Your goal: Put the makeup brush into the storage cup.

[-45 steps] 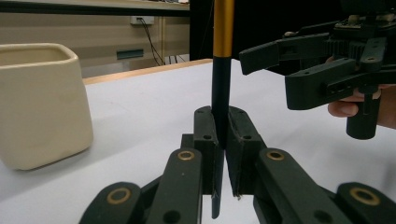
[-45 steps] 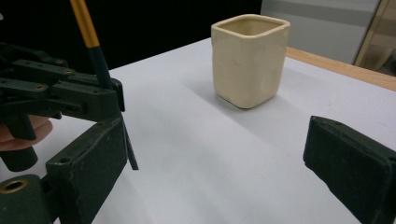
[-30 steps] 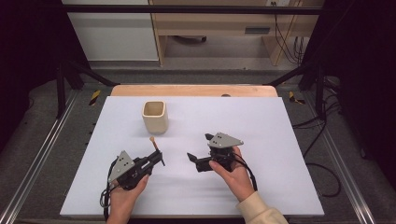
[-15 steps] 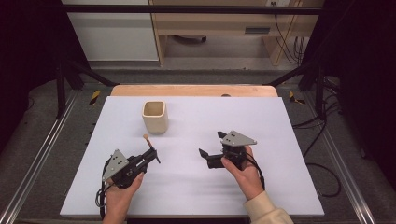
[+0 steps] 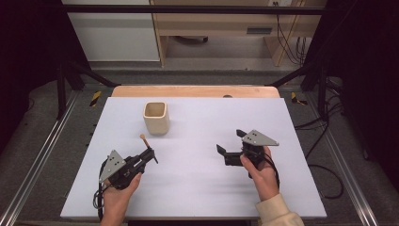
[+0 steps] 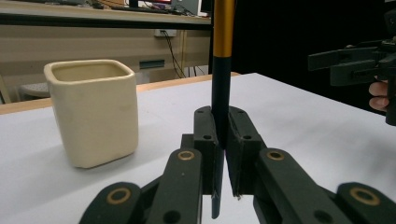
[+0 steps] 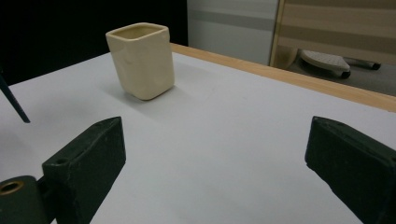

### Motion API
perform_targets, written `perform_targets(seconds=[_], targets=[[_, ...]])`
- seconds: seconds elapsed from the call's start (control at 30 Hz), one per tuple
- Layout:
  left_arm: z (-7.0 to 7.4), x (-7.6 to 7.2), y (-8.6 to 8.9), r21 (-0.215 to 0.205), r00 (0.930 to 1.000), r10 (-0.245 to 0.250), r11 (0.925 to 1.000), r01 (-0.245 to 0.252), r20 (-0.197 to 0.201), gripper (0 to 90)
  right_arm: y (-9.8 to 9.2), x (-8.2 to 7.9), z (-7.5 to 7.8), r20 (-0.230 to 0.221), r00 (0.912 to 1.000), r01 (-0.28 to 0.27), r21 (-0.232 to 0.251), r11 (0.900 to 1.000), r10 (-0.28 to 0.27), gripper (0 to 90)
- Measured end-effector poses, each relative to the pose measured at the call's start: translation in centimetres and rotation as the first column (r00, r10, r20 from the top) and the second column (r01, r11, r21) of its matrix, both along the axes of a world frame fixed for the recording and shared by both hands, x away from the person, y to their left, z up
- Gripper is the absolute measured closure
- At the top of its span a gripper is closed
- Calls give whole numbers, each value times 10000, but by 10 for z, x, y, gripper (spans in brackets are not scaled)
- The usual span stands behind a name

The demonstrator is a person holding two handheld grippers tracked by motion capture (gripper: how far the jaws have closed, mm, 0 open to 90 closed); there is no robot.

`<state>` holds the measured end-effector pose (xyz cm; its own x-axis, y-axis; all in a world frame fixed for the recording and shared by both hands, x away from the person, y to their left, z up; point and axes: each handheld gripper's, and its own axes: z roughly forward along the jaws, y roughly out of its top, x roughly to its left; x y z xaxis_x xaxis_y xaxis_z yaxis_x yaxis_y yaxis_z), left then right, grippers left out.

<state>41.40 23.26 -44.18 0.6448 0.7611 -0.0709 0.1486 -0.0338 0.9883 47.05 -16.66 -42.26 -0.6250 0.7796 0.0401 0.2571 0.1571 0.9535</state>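
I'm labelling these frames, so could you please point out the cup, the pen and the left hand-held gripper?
cup (image 5: 156, 120): high view, front wall.
pen (image 6: 221, 84): left gripper view, dark barrel above the jaws.
left hand-held gripper (image 5: 150, 156): high view, between its fingertips.

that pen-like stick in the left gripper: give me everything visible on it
The stick is a slim rod, dark navy along its lower shaft with a glossy gold upper section; the high view shows a small rounded tan tip. It looks like a brush or pen handle, material unclear. It stands roughly upright, clamped between the shut pads of the left gripper, its lower end poking out below them. It sits near the cream cup, not touching it.
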Motion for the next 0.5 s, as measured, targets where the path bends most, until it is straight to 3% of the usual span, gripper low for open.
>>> perform_targets(seconds=[0.5], targets=[[4, 0, 11, 48, 9997, 149, 9999, -150, 180, 828, -43, -5, -1, 527, 9917, 1143, 586, 9917, -1174, 41]])
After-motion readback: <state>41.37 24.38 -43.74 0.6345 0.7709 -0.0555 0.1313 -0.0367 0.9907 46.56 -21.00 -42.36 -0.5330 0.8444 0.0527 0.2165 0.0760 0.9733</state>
